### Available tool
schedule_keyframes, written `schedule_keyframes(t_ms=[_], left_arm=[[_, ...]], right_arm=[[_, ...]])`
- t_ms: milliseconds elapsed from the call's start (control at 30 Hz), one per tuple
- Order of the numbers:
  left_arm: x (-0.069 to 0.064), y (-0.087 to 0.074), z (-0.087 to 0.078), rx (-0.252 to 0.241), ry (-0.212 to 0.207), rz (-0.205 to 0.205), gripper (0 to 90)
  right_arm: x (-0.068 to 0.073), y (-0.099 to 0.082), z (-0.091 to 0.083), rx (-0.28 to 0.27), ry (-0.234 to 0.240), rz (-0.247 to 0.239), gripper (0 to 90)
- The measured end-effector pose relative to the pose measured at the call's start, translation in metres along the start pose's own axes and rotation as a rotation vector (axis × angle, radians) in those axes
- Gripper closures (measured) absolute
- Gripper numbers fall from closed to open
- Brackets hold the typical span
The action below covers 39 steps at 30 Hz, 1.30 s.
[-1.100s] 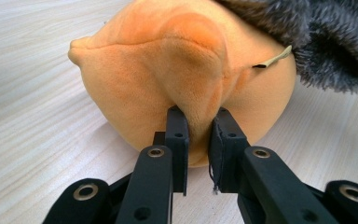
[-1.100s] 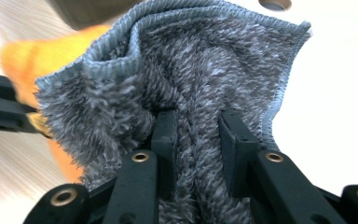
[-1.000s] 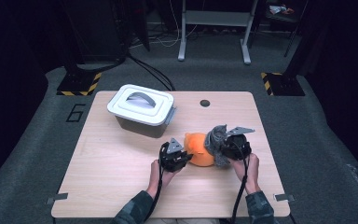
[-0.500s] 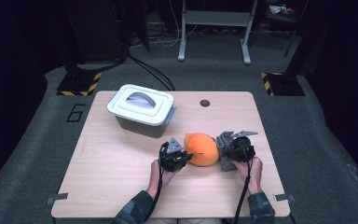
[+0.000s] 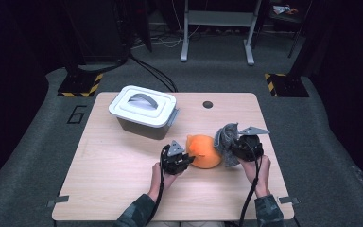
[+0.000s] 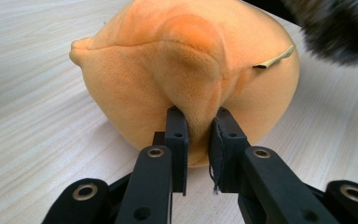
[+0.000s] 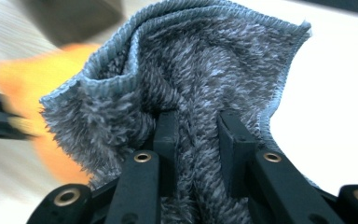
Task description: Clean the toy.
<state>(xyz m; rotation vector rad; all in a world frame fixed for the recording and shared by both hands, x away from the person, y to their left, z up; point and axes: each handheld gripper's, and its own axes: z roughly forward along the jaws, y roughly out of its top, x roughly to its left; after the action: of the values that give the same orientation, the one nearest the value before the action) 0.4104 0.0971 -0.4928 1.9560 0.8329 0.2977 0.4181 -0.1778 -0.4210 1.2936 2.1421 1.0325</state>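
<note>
The orange plush toy [image 5: 204, 152] lies on the wooden table [image 5: 113, 179], between the two grippers. The left gripper [image 6: 199, 135] pinches a fold of its near side, with the jaws nearly together. The toy's long axis seems to run across the table, with a small pointed tip toward the white lidded box [image 5: 144, 111]. The right gripper [image 7: 196, 140] is closed on a grey fluffy cloth [image 7: 200, 70], just beside the toy's right end; whether they touch is not clear.
</note>
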Motion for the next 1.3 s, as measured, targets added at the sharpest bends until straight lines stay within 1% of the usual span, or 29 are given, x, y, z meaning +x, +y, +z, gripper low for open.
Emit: schedule_keyframes(t_ms=[100,133,167,200,233,300,333,367,400,433,467,500,533,567,600,667,733,800,833,900,967,1000,1067,1100,1133,1200,1233,1267,1300], left_arm=[[0.000,0.000,0.000,-0.002,0.003,0.007,78.3],[0.000,0.000,0.000,-0.003,0.004,0.006,78.1],[0.000,0.000,0.000,-0.005,0.005,0.006,77.9],[0.000,-0.001,0.000,-0.005,0.004,0.002,77.8],[0.000,-0.001,0.000,-0.003,0.004,0.000,77.4],[0.002,-0.001,0.000,0.005,0.003,0.006,75.9],[0.002,-0.001,0.000,0.000,0.000,-0.006,74.6],[0.003,-0.002,0.000,-0.003,-0.007,-0.006,73.0],[0.004,-0.002,-0.001,-0.005,-0.003,0.007,70.8],[0.004,-0.002,0.000,-0.008,-0.009,-0.003,68.2],[0.005,-0.002,-0.001,-0.009,-0.010,-0.002,65.1],[0.004,-0.003,-0.001,-0.012,-0.005,-0.011,61.9],[0.005,-0.004,0.000,-0.014,0.002,0.006,58.3],[0.005,-0.005,0.000,-0.007,0.006,0.016,55.1],[0.006,-0.006,0.001,0.000,0.025,0.026,51.0],[0.007,-0.008,0.003,0.002,0.035,0.026,44.1],[0.007,-0.008,0.005,0.002,0.058,0.047,38.6],[0.005,-0.008,0.007,0.007,0.082,0.088,35.5],[0.004,-0.007,0.008,0.005,0.080,0.103,33.4],[0.001,-0.008,0.010,0.013,0.075,0.140,33.2],[-0.002,-0.009,0.014,0.019,0.070,0.183,35.2],[-0.003,-0.009,0.016,0.020,0.076,0.196,36.5],[-0.003,-0.009,0.017,0.008,0.070,0.198,40.8],[-0.003,-0.010,0.017,-0.008,0.072,0.194,43.9],[-0.003,-0.010,0.017,-0.010,0.071,0.195,46.8],[-0.003,-0.010,0.017,-0.018,0.069,0.191,53.7],[-0.002,-0.010,0.017,-0.021,0.075,0.196,58.4],[-0.002,-0.010,0.017,-0.023,0.071,0.190,62.3],[-0.002,-0.009,0.017,-0.019,0.071,0.192,66.0]], right_arm=[[0.013,0.007,-0.002,-0.011,0.048,-0.016,71.3],[0.018,0.009,0.002,0.000,0.061,-0.041,71.3],[0.024,0.010,0.006,0.019,0.068,-0.050,71.2],[0.027,0.010,0.011,0.039,0.070,-0.071,71.3],[0.030,0.008,0.017,0.057,0.071,-0.080,71.3],[0.035,0.005,0.026,0.075,0.054,-0.073,71.4],[0.035,0.005,0.028,0.067,0.058,-0.079,71.5],[0.035,0.004,0.029,0.070,0.059,-0.063,71.5],[0.033,0.004,0.030,0.064,0.061,-0.067,71.5],[0.032,0.005,0.031,0.063,0.060,-0.062,71.5],[0.031,0.005,0.031,0.068,0.063,-0.058,71.5],[0.031,0.005,0.032,0.073,0.063,-0.055,71.5],[0.029,0.005,0.032,0.073,0.064,-0.071,71.5],[0.029,0.006,0.033,0.076,0.066,-0.058,71.5],[0.029,0.007,0.033,0.076,0.062,-0.057,71.5],[0.028,0.008,0.035,0.080,0.063,-0.056,71.5],[0.027,0.009,0.037,0.084,0.065,-0.052,71.5],[0.025,0.010,0.038,0.085,0.068,-0.049,71.4],[0.023,0.010,0.039,0.081,0.067,-0.050,71.4],[0.022,0.010,0.040,0.083,0.070,-0.045,71.4],[0.022,0.010,0.041,0.086,0.068,-0.031,71.4],[0.021,0.010,0.042,0.088,0.074,-0.039,71.4],[0.021,0.010,0.043,0.085,0.068,-0.043,71.4],[0.021,0.010,0.043,0.084,0.064,-0.043,71.4],[0.022,0.009,0.042,0.086,0.065,-0.031,71.3],[0.020,0.009,0.042,0.081,0.066,-0.032,71.3],[0.018,0.008,0.042,0.073,0.068,-0.054,71.3],[0.019,0.008,0.041,0.074,0.062,-0.040,71.3],[0.019,0.008,0.040,0.071,0.060,-0.042,71.2]])
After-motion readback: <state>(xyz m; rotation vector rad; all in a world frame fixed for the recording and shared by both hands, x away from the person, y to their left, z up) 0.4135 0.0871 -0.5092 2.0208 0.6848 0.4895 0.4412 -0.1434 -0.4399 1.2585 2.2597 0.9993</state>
